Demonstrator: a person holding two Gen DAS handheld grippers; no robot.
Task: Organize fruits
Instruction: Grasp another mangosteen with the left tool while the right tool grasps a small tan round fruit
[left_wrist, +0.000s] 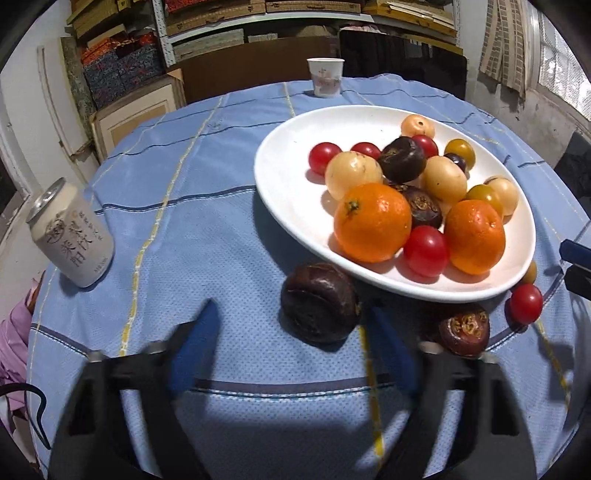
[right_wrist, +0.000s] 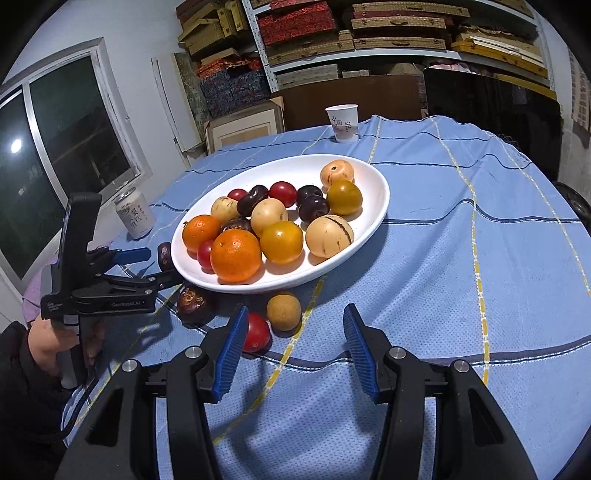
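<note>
A round table w/ a blue checked cloth (right_wrist: 443, 258) holds a white oval plate (right_wrist: 376, 206) piled w/ fruit: two oranges, red cherry tomatoes, yellow tomatoes, pale tan round fruits and dark brown ones. Far side of the table, a white paper cup (right_wrist: 342, 123) stands upright; at the left edge, a pale drink can (left_wrist: 72, 232) stands near the rim. Shelves of boxes fill the far wall, a dark window sits at left. Four loose fruits lie on the cloth just near of the plate: a large dark brown fruit (left_wrist: 320, 303) touching or nearly under the plate's near rim, a smaller dark brown fruit (left_wrist: 464, 329) to its right, a red cherry tomato (right_wrist: 256, 331), and a small tan round fruit (right_wrist: 283, 311) just beside that tomato. The plate's rim crowds all four, leaving little room on their far side. Left gripper (left_wrist: 291, 325) is wide open, empty; the large dark fruit sits between its blue pads, closer to the right pad, contact unclear due to blur. Right gripper (right_wrist: 295, 347) is also spread wide, holding nothing; the red tomato lies just outside its left pad (right_wrist: 232, 350), partly hidden behind it, touch can't be confirmed.
</note>
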